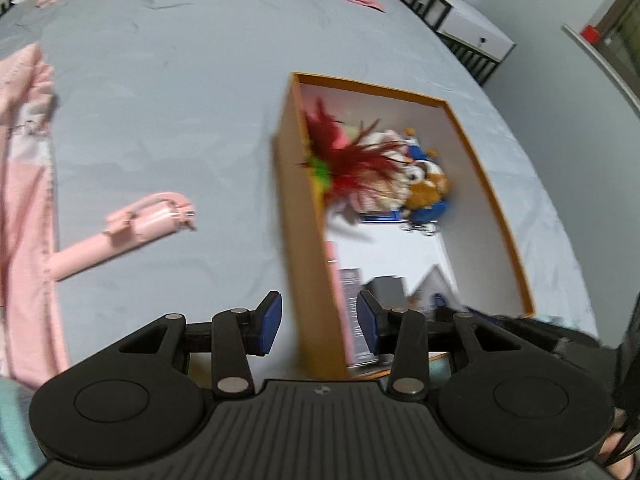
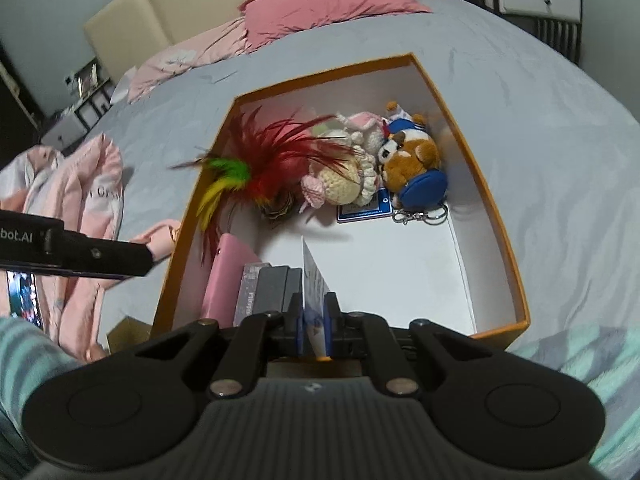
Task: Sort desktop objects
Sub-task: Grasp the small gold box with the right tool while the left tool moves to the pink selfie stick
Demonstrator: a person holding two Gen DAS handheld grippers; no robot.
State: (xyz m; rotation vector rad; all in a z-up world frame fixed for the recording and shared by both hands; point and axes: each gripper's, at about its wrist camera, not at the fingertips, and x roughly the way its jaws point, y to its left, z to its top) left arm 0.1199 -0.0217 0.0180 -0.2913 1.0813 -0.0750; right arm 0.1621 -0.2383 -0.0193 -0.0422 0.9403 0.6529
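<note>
While hovering over orange cardboard box (image 2: pixel 496 216), right gripper (image 2: pixel 314 334) clamping thin flat card (image 2: pixel 314 276); left gripper (image 1: pixel 318 322) gaping, empty.

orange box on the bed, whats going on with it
A person with a gripper in each hand is sorting things into the orange box. The right gripper is shut on a thin card, standing it beside the pink wallet. The left gripper is open and empty. A pink selfie stick lies outside on the bed.

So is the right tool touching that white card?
Touching. In the right wrist view, the right tool has both pads pressed against the upright card.
</note>
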